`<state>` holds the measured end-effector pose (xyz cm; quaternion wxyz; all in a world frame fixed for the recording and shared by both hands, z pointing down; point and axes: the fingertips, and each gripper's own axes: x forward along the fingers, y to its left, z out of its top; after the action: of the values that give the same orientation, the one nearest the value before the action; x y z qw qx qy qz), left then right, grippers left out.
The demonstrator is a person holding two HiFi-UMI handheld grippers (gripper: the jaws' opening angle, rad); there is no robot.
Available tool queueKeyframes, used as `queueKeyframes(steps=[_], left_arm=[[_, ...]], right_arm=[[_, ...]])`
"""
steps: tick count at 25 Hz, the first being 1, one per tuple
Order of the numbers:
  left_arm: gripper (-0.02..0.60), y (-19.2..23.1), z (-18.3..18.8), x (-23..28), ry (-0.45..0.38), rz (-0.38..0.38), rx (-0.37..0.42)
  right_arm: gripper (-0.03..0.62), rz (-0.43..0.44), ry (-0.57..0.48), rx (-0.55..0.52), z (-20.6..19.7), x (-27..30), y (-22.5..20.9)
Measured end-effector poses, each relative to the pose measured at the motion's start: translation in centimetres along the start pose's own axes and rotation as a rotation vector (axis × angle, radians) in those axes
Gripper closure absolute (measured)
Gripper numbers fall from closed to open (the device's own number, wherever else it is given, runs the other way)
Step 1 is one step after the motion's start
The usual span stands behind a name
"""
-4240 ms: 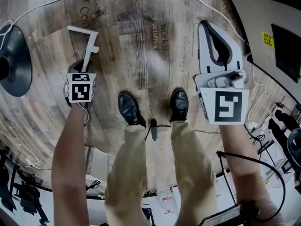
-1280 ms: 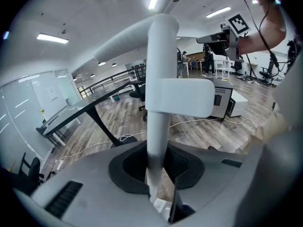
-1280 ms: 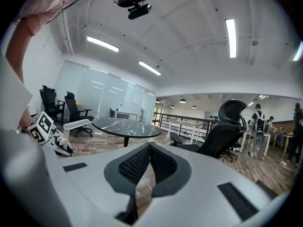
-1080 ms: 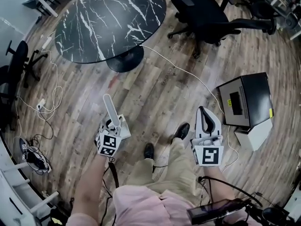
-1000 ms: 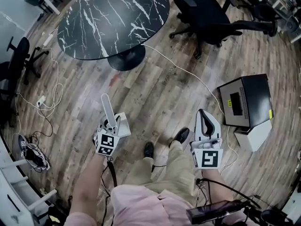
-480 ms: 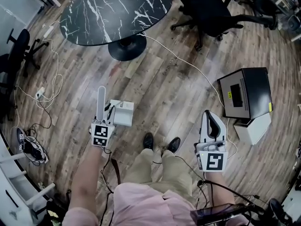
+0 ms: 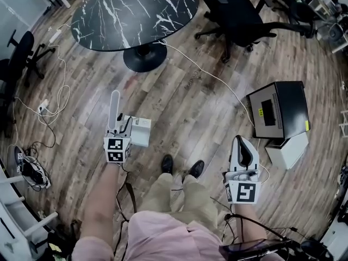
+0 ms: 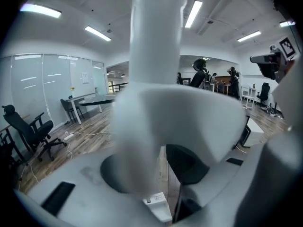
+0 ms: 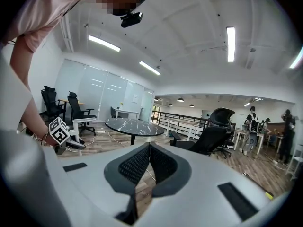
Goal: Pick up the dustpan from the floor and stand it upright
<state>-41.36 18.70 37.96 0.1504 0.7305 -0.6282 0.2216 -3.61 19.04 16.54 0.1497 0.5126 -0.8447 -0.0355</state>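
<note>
The white dustpan (image 7: pixel 139 131) stands on the wood floor with its long handle (image 7: pixel 114 109) pointing up, left of the person's shoes. My left gripper (image 7: pixel 118 130) is at the handle's base. In the left gripper view the blurred handle (image 8: pixel 156 56) fills the middle between the jaws of the left gripper (image 8: pixel 158 167). The jaws have just been opening, and floor shows between the handle and the right pad (image 8: pixel 189 164). My right gripper (image 7: pixel 243 144) hangs over bare floor at the right. Its ribbed pads meet at the tip (image 9: pixel 149 150) with nothing between them.
A round black marble table (image 7: pixel 136 12) and a black office chair (image 7: pixel 239 18) stand ahead. A black case (image 7: pixel 277 110) and a white box (image 7: pixel 288 148) sit at the right. A white cable (image 7: pixel 212 76) crosses the floor, and more cables (image 7: pixel 43 110) lie at the left.
The dustpan handle has gone from tilted to upright as my left gripper rolled and shifted left. My right gripper has drifted down and right. The person's feet have come together.
</note>
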Motion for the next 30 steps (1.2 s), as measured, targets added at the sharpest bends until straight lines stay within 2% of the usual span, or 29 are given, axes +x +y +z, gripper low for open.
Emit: queueKeyframes(steps=[6, 12, 18, 24, 27, 30], left_arm=[[0.356, 1.2, -0.7, 0.0, 0.017, 0.05, -0.035], [0.347, 3.5, -3.0, -1.0, 0.068, 0.127, -0.1], [0.339, 3.9, -6.0, -2.5, 0.124, 0.166, -0.167], [0.339, 1.2, -7.9, -5.3, 0.149, 0.116, -0.198], [0.339, -1.0, -6.5, -7.1, 0.115, 0.064, -0.202], [0.339, -2.9, -3.5, -9.1, 0.042, 0.03, -0.193]], right_arm=[[0.589, 0.017, -0.017, -0.006, 1.1, 0.5, 0.9], [0.589, 0.028, -0.039, -0.014, 2.4, 1.1, 1.3], [0.591, 0.035, -0.041, -0.013, 2.9, 1.6, 1.5], [0.589, 0.041, -0.073, -0.002, 4.1, 2.7, 2.3], [0.589, 0.05, -0.083, 0.004, 4.9, 3.3, 2.9], [0.589, 0.06, -0.09, 0.005, 6.2, 3.4, 3.4]])
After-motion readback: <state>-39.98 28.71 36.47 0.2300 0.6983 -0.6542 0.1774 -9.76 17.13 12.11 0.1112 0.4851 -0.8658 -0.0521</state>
